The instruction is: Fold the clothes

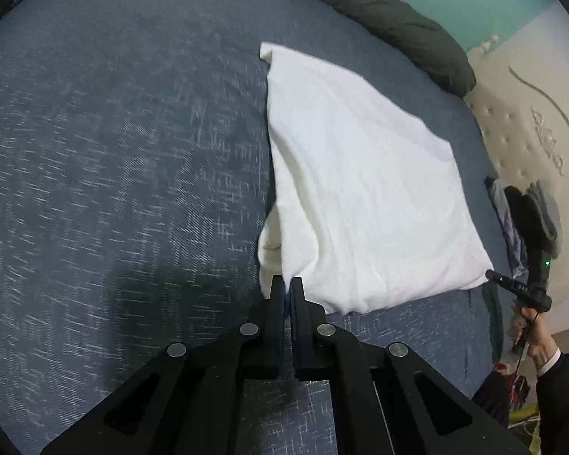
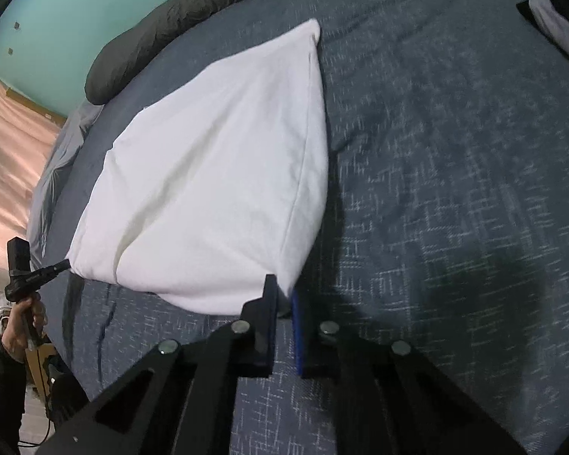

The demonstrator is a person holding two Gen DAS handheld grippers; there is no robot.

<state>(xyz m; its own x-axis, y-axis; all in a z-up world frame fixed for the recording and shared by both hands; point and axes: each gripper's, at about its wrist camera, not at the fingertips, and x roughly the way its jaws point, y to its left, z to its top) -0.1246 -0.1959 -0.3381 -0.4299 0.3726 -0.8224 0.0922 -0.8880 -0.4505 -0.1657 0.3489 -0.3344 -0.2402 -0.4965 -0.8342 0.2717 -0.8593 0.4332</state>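
A white garment [image 1: 360, 189] lies stretched over the blue-grey bedspread [image 1: 113, 170], lifted at its near edge. My left gripper [image 1: 286, 284] is shut on the garment's near left corner. In the right wrist view the same white garment [image 2: 216, 174] spreads up and left, and my right gripper [image 2: 282, 292] is shut on its near right corner. The right gripper also shows in the left wrist view [image 1: 491, 275], at the cloth's right corner. The left gripper shows in the right wrist view [image 2: 66, 263], at the cloth's left corner.
A dark rolled duvet [image 1: 379, 11] lies along the far edge of the bed. A cream tufted headboard [image 1: 523, 121] and a pile of dark clothes [image 1: 527, 212] are on the right. A teal wall [image 2: 76, 7] stands behind. A pale item [image 2: 557, 26] lies at the bed's far right corner.
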